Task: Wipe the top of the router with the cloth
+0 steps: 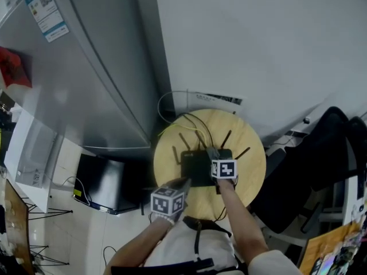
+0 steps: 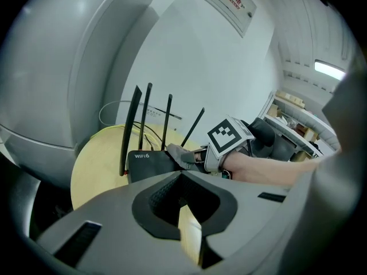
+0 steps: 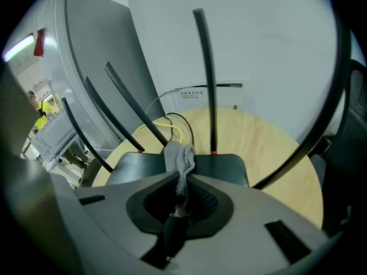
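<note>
Grey cloth [image 3: 179, 155] was pinched in the right gripper [image 3: 182, 175], whose jaws were clamped on its gathered end. The free bunch of the cloth lay on the top of the black router [image 1: 195, 166], near the back edge between the two middle antennas. The left gripper [image 2: 181, 173] had its jaws closed tip to tip with nothing in them, just beside the router's near corner above the round wooden table [image 1: 252, 168]. There were one router, one cloth and two grippers, and four antennas [image 2: 131, 128] rose from the router's rear
</note>
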`<state>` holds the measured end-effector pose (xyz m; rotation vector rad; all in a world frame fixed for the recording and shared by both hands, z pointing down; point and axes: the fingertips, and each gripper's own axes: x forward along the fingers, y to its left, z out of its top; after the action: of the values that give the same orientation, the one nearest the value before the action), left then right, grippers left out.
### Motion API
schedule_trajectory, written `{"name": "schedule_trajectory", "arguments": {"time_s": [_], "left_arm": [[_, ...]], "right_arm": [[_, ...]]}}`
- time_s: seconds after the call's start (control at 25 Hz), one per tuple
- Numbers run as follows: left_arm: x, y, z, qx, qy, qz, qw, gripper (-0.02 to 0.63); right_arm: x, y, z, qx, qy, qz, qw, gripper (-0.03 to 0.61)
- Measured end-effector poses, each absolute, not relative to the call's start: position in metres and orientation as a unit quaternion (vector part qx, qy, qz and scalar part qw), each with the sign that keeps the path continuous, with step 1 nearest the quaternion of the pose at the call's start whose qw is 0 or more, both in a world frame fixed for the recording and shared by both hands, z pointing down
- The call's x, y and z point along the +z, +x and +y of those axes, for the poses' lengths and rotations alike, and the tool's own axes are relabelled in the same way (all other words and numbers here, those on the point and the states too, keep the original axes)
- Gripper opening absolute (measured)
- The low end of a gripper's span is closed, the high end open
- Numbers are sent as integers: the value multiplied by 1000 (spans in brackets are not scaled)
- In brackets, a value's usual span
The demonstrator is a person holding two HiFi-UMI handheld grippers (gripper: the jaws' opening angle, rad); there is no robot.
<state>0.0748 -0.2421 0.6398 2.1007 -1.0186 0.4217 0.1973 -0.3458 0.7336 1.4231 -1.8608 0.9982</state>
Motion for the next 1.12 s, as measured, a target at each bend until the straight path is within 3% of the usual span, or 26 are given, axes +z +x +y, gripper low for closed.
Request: {"name": "schedule_trajectory", "arguments": {"time_s": [0.28,0.64,1.12], "left_arm": [[645,99,-236,174,831,-371,377,-2],[640,99,-238,171,833,-369,375,-2],[646,73,-234,177,820,-396,374,-2]], "right_arm": [[736,263,-343,346,610,-648,296,37],[724,288,-330,310,646,-626,307,37],[744,219,-304,370,561,-660,337,37]]}}
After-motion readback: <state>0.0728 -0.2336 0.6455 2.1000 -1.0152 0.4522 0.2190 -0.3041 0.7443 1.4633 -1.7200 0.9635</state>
